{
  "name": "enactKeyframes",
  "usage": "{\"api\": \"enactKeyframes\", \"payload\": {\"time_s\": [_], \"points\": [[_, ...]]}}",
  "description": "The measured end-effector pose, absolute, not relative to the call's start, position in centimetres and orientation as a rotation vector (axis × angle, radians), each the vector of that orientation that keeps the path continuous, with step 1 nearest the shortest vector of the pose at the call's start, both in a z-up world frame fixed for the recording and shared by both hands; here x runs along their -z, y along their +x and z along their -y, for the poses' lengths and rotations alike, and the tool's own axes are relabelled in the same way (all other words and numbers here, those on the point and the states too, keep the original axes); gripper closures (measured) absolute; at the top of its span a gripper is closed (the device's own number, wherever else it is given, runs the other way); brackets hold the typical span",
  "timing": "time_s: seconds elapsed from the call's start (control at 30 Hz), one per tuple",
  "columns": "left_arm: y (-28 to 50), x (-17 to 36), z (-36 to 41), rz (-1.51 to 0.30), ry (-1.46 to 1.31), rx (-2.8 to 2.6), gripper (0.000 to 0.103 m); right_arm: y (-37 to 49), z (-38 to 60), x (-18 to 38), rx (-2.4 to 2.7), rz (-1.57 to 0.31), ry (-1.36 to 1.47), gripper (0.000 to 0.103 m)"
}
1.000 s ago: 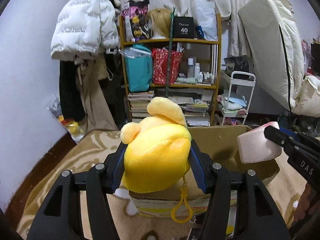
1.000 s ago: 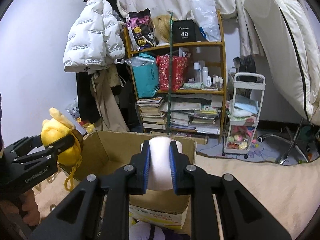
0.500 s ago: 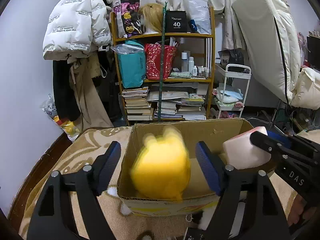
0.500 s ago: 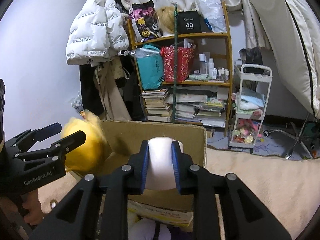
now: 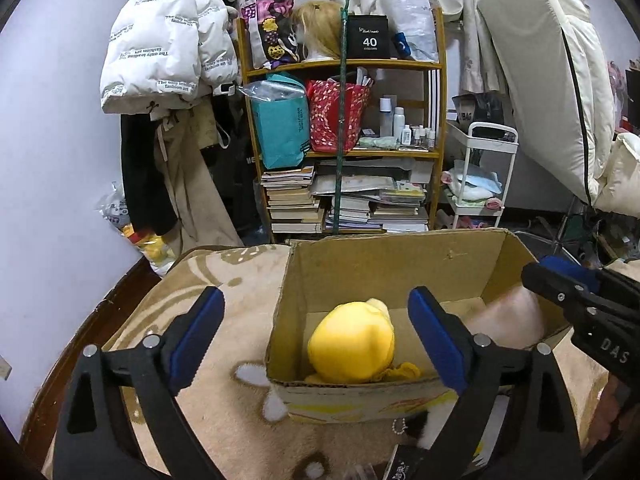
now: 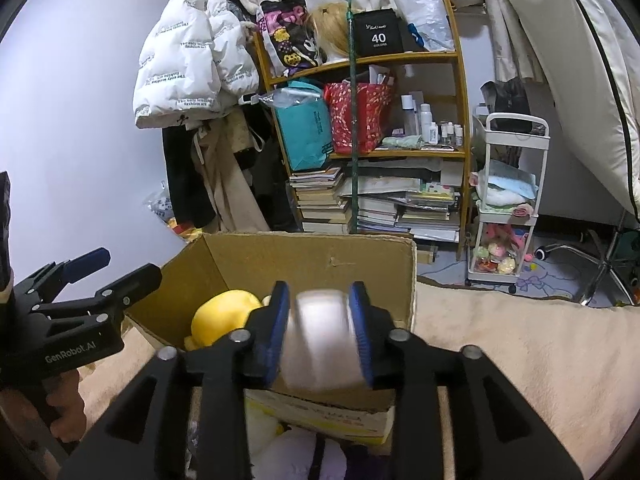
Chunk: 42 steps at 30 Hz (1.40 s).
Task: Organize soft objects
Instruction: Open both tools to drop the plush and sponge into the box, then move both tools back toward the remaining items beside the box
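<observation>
Blue-padded left gripper [image 5: 316, 336] hangs spread wide and holding nothing above the cardboard box [image 5: 384, 256]; the yellow plush [image 5: 352, 350] lies inside on the box floor; the right gripper [image 6: 320, 334] sits over the box's near edge, its jaws flanking a blurred pale pink soft object [image 6: 320, 344]; whether they still pinch it cannot be told.

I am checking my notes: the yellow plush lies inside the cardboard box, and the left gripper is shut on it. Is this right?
Not quite. The yellow plush does lie inside the cardboard box, but the left gripper is open, its jaws spread wide and touching nothing. The left wrist view shows this.
</observation>
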<state>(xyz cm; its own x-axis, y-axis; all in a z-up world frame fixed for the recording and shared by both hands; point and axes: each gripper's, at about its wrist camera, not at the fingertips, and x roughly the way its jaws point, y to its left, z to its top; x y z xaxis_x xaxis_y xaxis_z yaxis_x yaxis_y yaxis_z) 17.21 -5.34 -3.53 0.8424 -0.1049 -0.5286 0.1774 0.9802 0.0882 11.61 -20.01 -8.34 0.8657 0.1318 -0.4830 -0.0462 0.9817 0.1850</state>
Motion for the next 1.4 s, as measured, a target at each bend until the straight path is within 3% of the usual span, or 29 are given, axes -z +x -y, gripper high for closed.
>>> {"api": "enactKeyframes", "payload": {"time_s": [0.03,0.3,0.4,0.6,1.4], "points": [[17.2,3.5,5.3,-0.549,0.136,0.149,0.008,11.5,20.0,8.2,-0.09,-0.509,0.169,0.051],[16.6,3.4,3.9,-0.562,0.131,0.119,0.005,10.7,19.8,7.4,-0.116,-0.501,0.16,0.029],[16.2,3.4,3.4,-0.575,0.126,0.11,0.005,10.3,19.5,7.3,-0.119,-0.501,0.163,0.012],[14.9,3.0,2.5,-0.59,0.13,0.087,0.005,9.1,19.3,6.6,-0.11,-0.496,0.168,0.003],[7.6,0.9,1.3,-0.615,0.153,0.085,0.004,0.7,20.6,4.5,0.003,-0.51,0.21,0.001]]}}
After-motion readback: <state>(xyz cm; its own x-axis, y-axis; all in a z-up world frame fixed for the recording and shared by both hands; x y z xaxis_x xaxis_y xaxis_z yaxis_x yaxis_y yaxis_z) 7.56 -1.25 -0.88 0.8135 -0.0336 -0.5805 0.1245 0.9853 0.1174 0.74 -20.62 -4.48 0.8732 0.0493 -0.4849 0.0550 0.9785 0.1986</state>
